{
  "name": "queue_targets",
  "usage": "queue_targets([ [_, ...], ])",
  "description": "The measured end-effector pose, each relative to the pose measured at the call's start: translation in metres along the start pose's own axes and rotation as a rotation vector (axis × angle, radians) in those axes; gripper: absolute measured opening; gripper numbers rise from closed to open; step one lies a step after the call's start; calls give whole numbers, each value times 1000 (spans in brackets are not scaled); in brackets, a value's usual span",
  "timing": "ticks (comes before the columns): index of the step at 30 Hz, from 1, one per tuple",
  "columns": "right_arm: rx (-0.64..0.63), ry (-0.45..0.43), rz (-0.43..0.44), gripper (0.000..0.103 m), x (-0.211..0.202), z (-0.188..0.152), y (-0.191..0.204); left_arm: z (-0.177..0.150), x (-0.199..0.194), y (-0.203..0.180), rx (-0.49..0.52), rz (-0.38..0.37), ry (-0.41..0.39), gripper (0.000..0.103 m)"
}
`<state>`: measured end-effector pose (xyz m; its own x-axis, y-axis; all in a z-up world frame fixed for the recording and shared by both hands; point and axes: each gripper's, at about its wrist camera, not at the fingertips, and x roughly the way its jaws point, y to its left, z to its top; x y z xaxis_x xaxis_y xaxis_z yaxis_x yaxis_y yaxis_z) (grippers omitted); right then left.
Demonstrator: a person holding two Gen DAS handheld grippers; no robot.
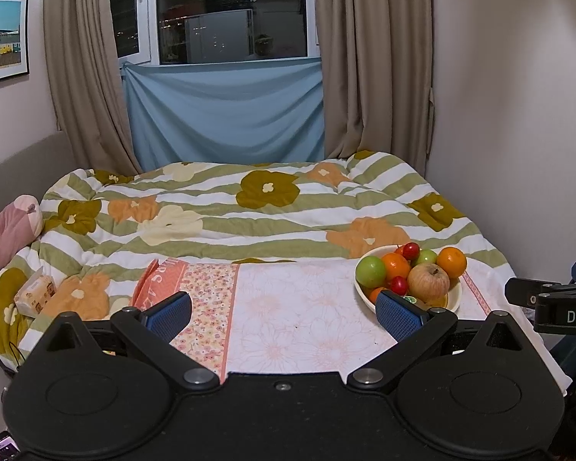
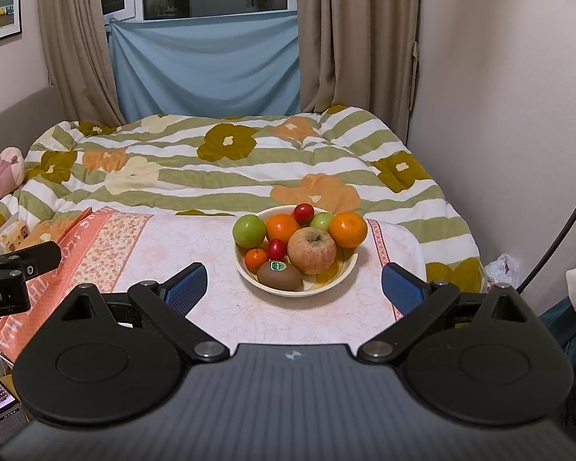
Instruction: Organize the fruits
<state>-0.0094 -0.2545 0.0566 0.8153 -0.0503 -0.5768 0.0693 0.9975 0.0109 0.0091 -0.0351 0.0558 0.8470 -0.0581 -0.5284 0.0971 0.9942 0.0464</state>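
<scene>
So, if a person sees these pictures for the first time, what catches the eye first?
First the white bowl piled with bright fruit on the pale floral cloth: a big reddish apple, oranges, green apples and a kiwi at the front. Behind it spreads the green-striped flowered quilt. Both claws, left claw and right claw, are open and empty.

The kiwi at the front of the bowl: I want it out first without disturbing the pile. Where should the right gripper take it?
Grip the kiwi across its short middle, coming from above and the front. It lies lengthwise along the bowl rim's near edge, its top exposed, with the big apple close behind. The right gripper is already open.
</scene>
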Motion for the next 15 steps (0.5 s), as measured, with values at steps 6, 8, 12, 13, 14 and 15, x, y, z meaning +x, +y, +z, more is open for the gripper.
queue_targets([
  [6,0,1,1,103,1,0,0,-1,2,-3,26,53,-3,103],
  [8,1,3,1,103,2,0,1,-2,4,-3,32,53,1,103],
  [12,3,13,1,103,5,-1,3,-3,7,2,12,54,4,103],
  [13,5,16,2,103,6,-1,3,-3,7,2,10,54,4,103],
  [14,5,20,3,103,8,-1,3,-3,8,3,8,55,5,103],
  [15,5,20,3,103,8,-1,3,-3,10,4,6,54,11,103],
])
